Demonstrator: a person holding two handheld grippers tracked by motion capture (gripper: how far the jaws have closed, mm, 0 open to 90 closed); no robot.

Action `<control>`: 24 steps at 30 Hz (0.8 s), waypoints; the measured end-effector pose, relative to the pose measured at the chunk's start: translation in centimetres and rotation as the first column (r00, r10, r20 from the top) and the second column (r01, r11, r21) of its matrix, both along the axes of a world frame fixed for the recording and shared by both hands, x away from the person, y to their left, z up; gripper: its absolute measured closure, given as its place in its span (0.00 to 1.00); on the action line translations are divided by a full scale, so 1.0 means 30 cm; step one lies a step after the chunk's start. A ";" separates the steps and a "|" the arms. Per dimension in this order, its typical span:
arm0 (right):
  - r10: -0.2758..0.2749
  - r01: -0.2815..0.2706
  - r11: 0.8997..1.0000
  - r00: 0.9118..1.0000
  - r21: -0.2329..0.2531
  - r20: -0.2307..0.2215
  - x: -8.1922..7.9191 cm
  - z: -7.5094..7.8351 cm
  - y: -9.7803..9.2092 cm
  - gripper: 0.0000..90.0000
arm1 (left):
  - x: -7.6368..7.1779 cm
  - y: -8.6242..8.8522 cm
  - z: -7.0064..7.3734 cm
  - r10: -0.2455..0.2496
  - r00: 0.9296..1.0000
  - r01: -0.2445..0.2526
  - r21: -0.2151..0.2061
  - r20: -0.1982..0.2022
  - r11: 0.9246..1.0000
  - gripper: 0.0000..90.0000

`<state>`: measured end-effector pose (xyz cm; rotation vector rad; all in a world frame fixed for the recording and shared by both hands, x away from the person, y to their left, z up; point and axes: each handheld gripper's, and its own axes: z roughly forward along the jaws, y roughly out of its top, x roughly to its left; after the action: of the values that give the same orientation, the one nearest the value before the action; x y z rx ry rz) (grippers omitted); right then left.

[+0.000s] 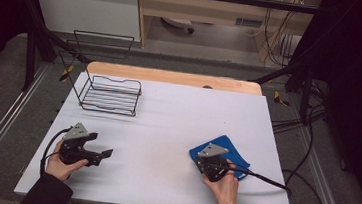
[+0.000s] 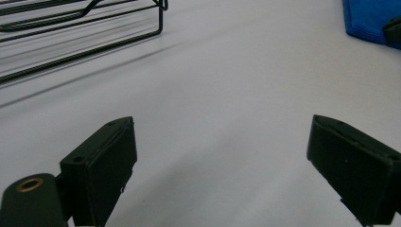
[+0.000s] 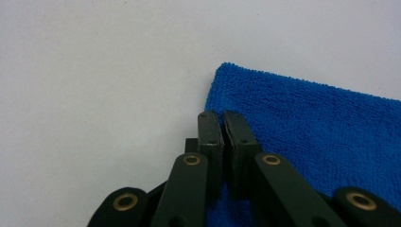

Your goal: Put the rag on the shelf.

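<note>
A blue cloth (image 1: 231, 146) lies flat on the white table (image 1: 166, 126), right of the middle. My right gripper (image 1: 210, 156) points down at it. In the right gripper view the right gripper (image 3: 222, 114) is shut, its tips over the blue cloth (image 3: 307, 123) near a corner; no fabric shows between the jaws. My left gripper (image 1: 103, 144) is held low at the table's left, open, with nothing between its fingers. In the left gripper view the left gripper (image 2: 222, 127) faces bare table, and the blue cloth (image 2: 369, 16) is far off at the top right.
A black wire rack (image 1: 112, 95) stands at the back left of the table; the same wire rack (image 2: 71, 28) is ahead of the left gripper. A wooden board (image 1: 171, 76) runs along the far edge. Cables trail off to the right.
</note>
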<state>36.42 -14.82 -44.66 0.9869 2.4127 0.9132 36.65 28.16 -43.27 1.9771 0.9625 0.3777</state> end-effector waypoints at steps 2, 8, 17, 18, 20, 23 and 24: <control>-0.002 0.001 1.000 1.000 0.014 0.004 0.001 0.005 -0.002 0.98 | 0.000 0.001 0.001 0.002 1.000 -0.002 0.000 0.001 1.000 0.10; 0.001 0.001 0.993 1.000 0.121 -0.009 0.005 0.044 -0.012 0.98 | 0.002 0.002 -0.001 0.007 1.000 -0.007 0.000 -0.001 1.000 0.10; -0.004 0.008 0.972 1.000 0.233 -0.017 0.033 0.099 0.048 0.98 | 0.003 0.001 -0.003 0.013 1.000 -0.013 0.005 -0.004 1.000 0.10; 0.000 0.005 0.968 1.000 0.250 -0.020 0.039 0.101 0.065 0.98 | 0.003 0.001 -0.003 0.013 1.000 -0.013 0.005 -0.004 1.000 0.10; 0.004 0.003 0.968 1.000 0.252 -0.025 0.047 0.103 0.098 0.98 | 0.002 0.002 -0.002 0.012 1.000 -0.012 0.006 -0.003 1.000 0.10; 0.016 -0.007 0.966 0.999 0.260 -0.030 0.060 0.101 0.148 0.98 | 0.003 0.001 -0.003 0.013 1.000 -0.013 0.007 -0.003 1.000 0.10; 0.020 -0.012 0.965 0.999 0.263 -0.030 0.065 0.101 0.164 0.98 | 0.003 0.001 -0.003 0.013 1.000 -0.013 0.007 -0.003 1.000 0.10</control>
<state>38.37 -9.92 -41.61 1.0818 2.3701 1.2578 36.74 28.19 -43.35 1.9792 0.9772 0.3860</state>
